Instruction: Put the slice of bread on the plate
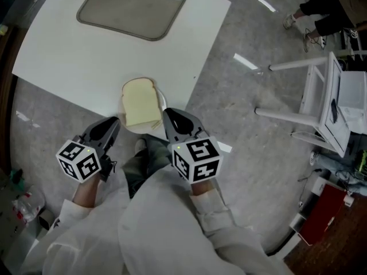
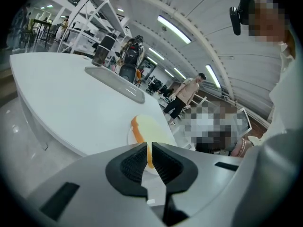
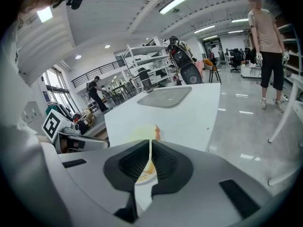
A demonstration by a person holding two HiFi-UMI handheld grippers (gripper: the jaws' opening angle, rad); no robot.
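Pale yellow slice of bread with tan crust [image 1: 141, 102] lies flat on small round white plate [image 1: 163, 100], at near edge of white counter [image 1: 63, 56]. Left tongs [image 1: 113, 125] sit just beside plate's near-left rim, jaws together, holding nothing. Right tongs [image 1: 171, 119] sit just beside its near-right rim, jaws likewise closed and empty. Bread lies between and just beyond both tips.

- A large open lab or workshop hall, not a home: polished grey floor [image 3: 246, 126] spreads to the right of the right fingers [image 3: 134, 163].
- Long strip lights [image 3: 179, 0] run across a high ceiling above them.
- White metal shelving racks [image 3: 142, 56] and a railed upper gallery [image 3: 94, 66] stand far beyond them, past the white worktop [image 3: 189, 117].
- A person [image 2: 183, 94] stands beyond the left fingers [image 2: 132, 162], with more racks [image 2: 90, 14] behind.
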